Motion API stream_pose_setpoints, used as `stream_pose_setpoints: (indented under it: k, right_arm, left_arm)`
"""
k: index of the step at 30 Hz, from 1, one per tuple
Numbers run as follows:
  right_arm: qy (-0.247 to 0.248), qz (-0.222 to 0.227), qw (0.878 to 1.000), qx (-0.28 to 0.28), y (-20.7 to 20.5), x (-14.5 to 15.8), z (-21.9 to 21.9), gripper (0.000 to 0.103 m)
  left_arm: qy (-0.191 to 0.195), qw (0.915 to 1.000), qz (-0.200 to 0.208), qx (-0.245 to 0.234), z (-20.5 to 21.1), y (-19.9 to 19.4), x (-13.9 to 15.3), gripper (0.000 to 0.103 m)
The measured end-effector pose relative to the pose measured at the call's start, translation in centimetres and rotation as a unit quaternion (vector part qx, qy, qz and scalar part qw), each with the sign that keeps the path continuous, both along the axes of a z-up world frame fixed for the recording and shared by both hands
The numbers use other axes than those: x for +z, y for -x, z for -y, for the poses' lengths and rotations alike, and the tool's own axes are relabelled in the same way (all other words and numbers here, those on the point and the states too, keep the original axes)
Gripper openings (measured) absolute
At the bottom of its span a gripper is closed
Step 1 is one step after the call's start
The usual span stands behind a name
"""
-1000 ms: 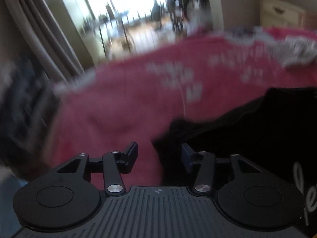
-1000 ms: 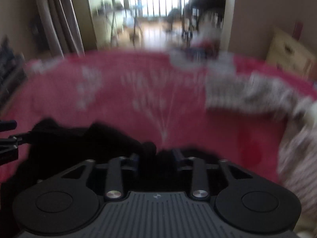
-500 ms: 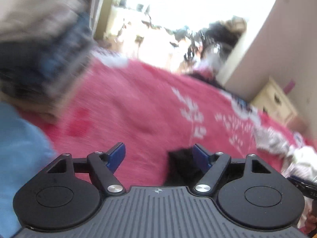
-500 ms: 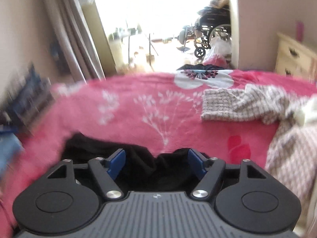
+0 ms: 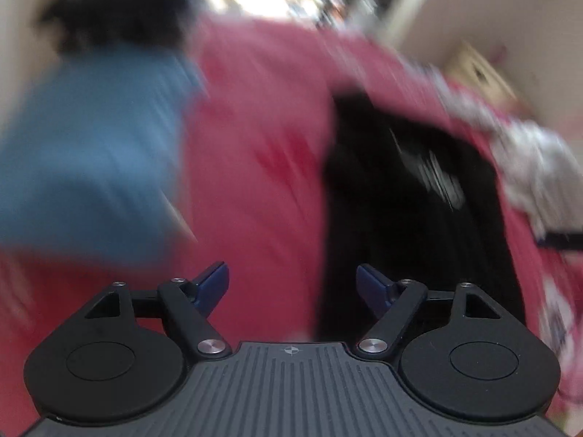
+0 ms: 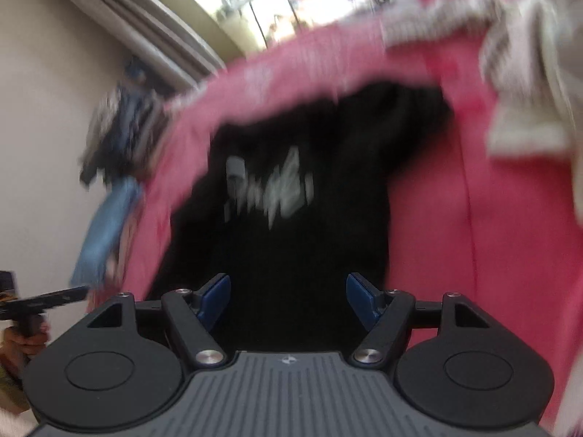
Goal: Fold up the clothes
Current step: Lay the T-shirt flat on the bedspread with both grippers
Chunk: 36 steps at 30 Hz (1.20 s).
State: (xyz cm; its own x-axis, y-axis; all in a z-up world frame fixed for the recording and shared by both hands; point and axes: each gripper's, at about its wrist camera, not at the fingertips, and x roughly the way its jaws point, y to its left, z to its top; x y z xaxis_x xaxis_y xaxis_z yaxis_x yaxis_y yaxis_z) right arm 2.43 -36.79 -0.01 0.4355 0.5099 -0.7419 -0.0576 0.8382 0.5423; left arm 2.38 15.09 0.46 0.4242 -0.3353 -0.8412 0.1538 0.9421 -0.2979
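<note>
Both sets of jaws stand spread wide with nothing between them; the left gripper (image 5: 291,284) shows its blue pads far apart over the bedding, and the right gripper (image 6: 288,291) shows the same wide gap over dark cloth. From where one stands, the black garment (image 6: 291,218) lies spread on the pink bedspread (image 6: 455,218), with a pale printed mark on its front, too smeared to read; in the left wrist view the same black garment (image 5: 408,196) sits to the right of that gripper's gap, its near edge running down just beside the right pad. A blue garment (image 5: 91,153) lies on the bedspread (image 5: 255,145) to the left, apart from the black one, with bare pink cloth between them; something dark sits beyond it, perhaps more clothing, though the blur leaves that uncertain. Pale checked clothes (image 6: 528,73) are heaped at the bed's far right side; a cream wall (image 6: 43,109) and curtains (image 6: 145,25) stand to the left beside a bright opening. At the lower left of the right wrist view a hand (image 6: 18,342) grips the other tool's handle; both pictures are heavily smeared.
</note>
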Motion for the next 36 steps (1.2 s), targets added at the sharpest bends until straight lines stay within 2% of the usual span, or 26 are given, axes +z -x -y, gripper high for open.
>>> stream_pose_setpoints:
  k: [1, 3, 7, 8, 10, 12, 13, 14, 15, 16, 17, 19, 22, 24, 28, 33, 34, 36]
  right_arm:
    - [0.002, -0.016, 1.000, 0.001, 1.4, -0.6, -0.1, 0.072]
    - [0.008, -0.040, 0.999, -0.007, 3.9, -1.7, -0.1, 0.071]
    - [-0.019, -0.084, 0.996, -0.037, 6.9, -4.3, 0.4, 0.063]
    - [-0.029, -0.092, 0.995, -0.040, 7.3, -4.9, 0.4, 0.057]
    - [-0.047, -0.109, 0.992, -0.033, 7.9, -5.9, -0.1, 0.056]
    - [-0.053, -0.121, 0.991, -0.019, 8.5, -6.9, -1.0, 0.050]
    - [-0.052, -0.124, 0.991, -0.016, 8.7, -7.3, -1.3, 0.041]
    - [-0.049, -0.125, 0.991, -0.014, 8.9, -7.4, -1.4, 0.023]
    - [-0.047, -0.127, 0.991, -0.012, 9.0, -7.5, -1.5, 0.013]
    - [-0.043, -0.126, 0.991, -0.008, 9.1, -7.4, -1.5, 0.003]
    - [-0.036, -0.123, 0.992, -0.002, 9.2, -6.9, -1.4, 0.003]
    - [-0.022, -0.116, 0.993, 0.009, 9.2, -5.5, -1.0, 0.003]
    - [-0.006, -0.100, 0.995, 0.018, 9.1, -1.9, 0.3, 0.003]
    - [0.006, -0.095, 0.995, 0.023, 9.1, -0.1, 1.0, 0.003]
    - [0.044, -0.134, 0.990, 0.028, 8.7, -2.1, 1.2, 0.003]
    - [0.084, -0.185, 0.979, 0.033, 8.2, -5.0, 1.4, 0.005]
    - [0.077, -0.199, 0.976, 0.029, 8.0, -6.0, 1.6, 0.009]
    - [0.078, -0.215, 0.973, 0.026, 7.5, -5.8, 2.1, 0.023]
  left_arm:
    - [0.000, 0.9998, -0.014, -0.012, 0.9, 0.7, -1.3, 0.071]
    - [-0.003, 0.9991, -0.033, -0.028, 2.1, 1.7, -3.3, 0.058]
    - [-0.006, 0.9983, -0.044, -0.038, 3.1, 2.7, -5.6, 0.049]
    - [-0.007, 0.9984, -0.042, -0.039, 3.1, 2.7, -5.8, 0.047]
    - [-0.011, 0.9986, -0.033, -0.041, 3.2, 2.8, -5.9, 0.045]
    - [-0.019, 0.9988, -0.019, -0.040, 3.4, 2.8, -6.2, 0.037]
    - [-0.021, 0.9991, -0.016, -0.034, 3.4, 3.1, -6.4, 0.035]
    - [-0.022, 0.9994, -0.014, -0.025, 3.3, 3.3, -6.6, 0.029]
    - [-0.025, 0.9995, -0.011, -0.016, 3.3, 3.6, -6.6, 0.017]
    - [-0.030, 0.9995, -0.007, -0.008, 3.4, 3.8, -6.7, 0.010]
    - [-0.028, 0.9996, -0.008, -0.003, 3.3, 4.0, -6.5, 0.000]
    - [-0.009, 0.9998, -0.010, 0.015, 2.4, 4.4, -5.5, 0.000]
    - [0.010, 0.9996, -0.018, 0.022, 1.1, 5.3, -3.1, 0.000]
    - [0.022, 0.9988, -0.035, 0.025, 0.5, 5.7, -2.1, 0.000]
    - [0.012, 0.9981, -0.060, 0.006, 0.6, 6.7, -2.1, 0.000]
    - [-0.041, 0.9945, -0.083, -0.049, 3.4, 7.2, -6.8, 0.000]
    - [-0.050, 0.9940, -0.077, -0.060, 3.8, 7.3, -7.3, 0.000]
    - [-0.052, 0.9929, -0.069, -0.082, 3.7, 7.2, -6.6, 0.003]
